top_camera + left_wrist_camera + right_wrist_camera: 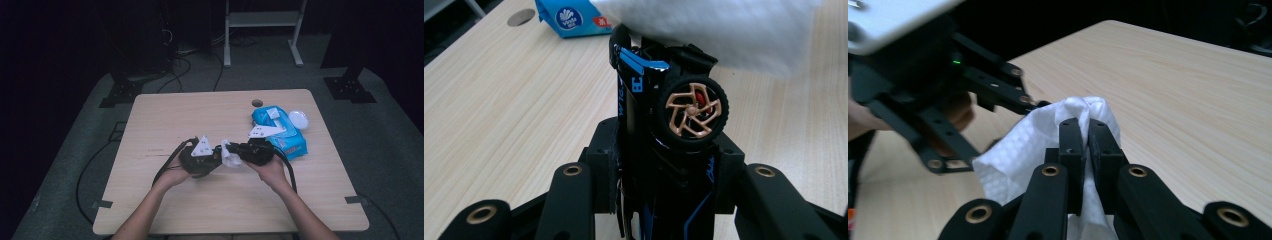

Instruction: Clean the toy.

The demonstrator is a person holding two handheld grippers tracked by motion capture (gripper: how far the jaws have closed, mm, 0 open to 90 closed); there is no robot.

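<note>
1. Left gripper [212, 159]: jaws clamped on a toy car [669, 130]. In the left gripper view the car is black with blue trim, standing on end between the jaws, one bronze-spoked wheel [693, 111] facing the camera.
2. Right gripper [237, 152]: jaws pinched together on a white wipe [1048, 135]. In the right gripper view the two pads sit almost touching, with the wipe bunched between and around them.
3. Wipe location: in the high view it sits between the two grippers, near the middle of the table [165, 115], held off the surface. In the left gripper view it lies over the far end of the car, touching it.
4. Right gripper view also shows the left gripper's linkage just left of the wipe, in contact with or right beside it; can't tell which.
5. Both grippers point toward each other, tips meeting at the wipe. The person's forearms come in from the bottom edge of the high view.
6. Blue wipes pack [281, 131] lies on the table at right, just behind the right gripper. A small white round lid [298, 119] sits touching or just beside its right edge.
7. Cable hole [257, 103] is in the tabletop near the far edge, just behind the pack.
</note>
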